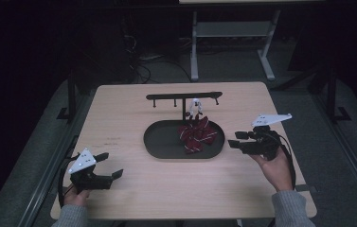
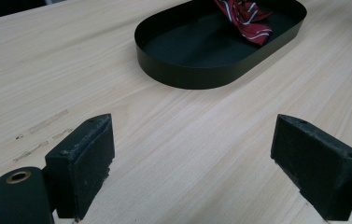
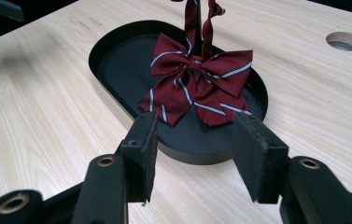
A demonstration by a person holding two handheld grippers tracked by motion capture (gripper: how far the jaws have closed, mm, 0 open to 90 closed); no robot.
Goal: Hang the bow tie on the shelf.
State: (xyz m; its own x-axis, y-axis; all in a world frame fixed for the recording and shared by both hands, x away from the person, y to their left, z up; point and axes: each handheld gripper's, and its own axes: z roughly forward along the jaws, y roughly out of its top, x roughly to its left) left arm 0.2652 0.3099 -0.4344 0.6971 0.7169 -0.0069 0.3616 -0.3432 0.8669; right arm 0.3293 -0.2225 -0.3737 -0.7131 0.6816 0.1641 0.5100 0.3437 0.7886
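A dark red striped bow tie (image 3: 197, 86) lies in the black oval tray (image 1: 159, 142) at table centre. The left gripper (image 1: 111, 166) at 8 o'clock gapes wide and empty. The right gripper (image 1: 235, 140) at 3 o'clock is parted, holding nothing.

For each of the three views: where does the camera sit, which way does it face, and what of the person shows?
High view: above the person's side, facing forward and down on the table; both hands, left gripper, right gripper.
Left gripper view: between open jaws, toward the black oval tray.
Right gripper view: faces the striped bow tie.
Shared: tray and bow tie.
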